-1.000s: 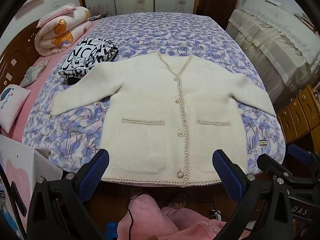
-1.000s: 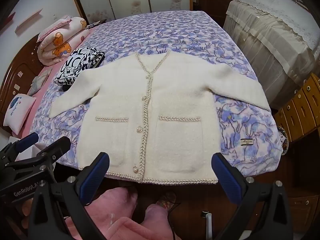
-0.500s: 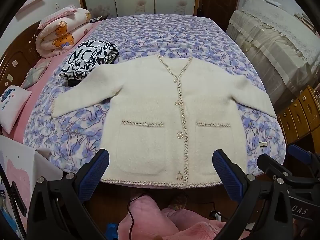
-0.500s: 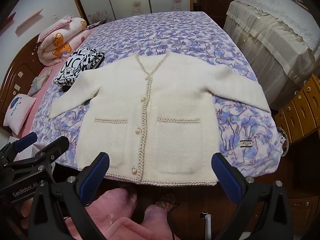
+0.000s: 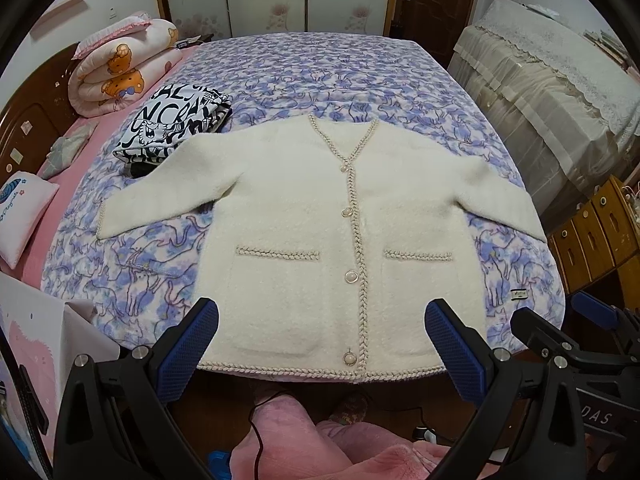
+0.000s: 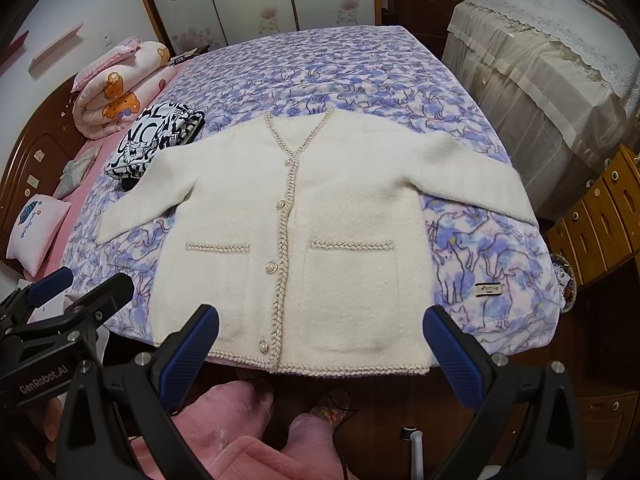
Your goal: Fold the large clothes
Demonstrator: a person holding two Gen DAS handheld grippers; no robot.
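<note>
A cream fuzzy cardigan with braided trim, pearl buttons and two pockets lies flat and buttoned on the bed, both sleeves spread outward, its hem at the near bed edge. My left gripper hovers open just above the hem, blue pads wide apart with nothing between them. My right gripper is also open over the hem's right half, holding nothing. Each gripper shows at the side of the other's view.
The purple cat-print blanket covers the bed. A folded black-and-white garment lies by the left sleeve, a rolled bear-print quilt and small pillow further left. A covered cabinet and wooden drawers stand right. Pink-clad legs are below.
Both grippers have edged slightly forward toward the cardigan's hem; the cardigan itself has not moved and both stay open.
</note>
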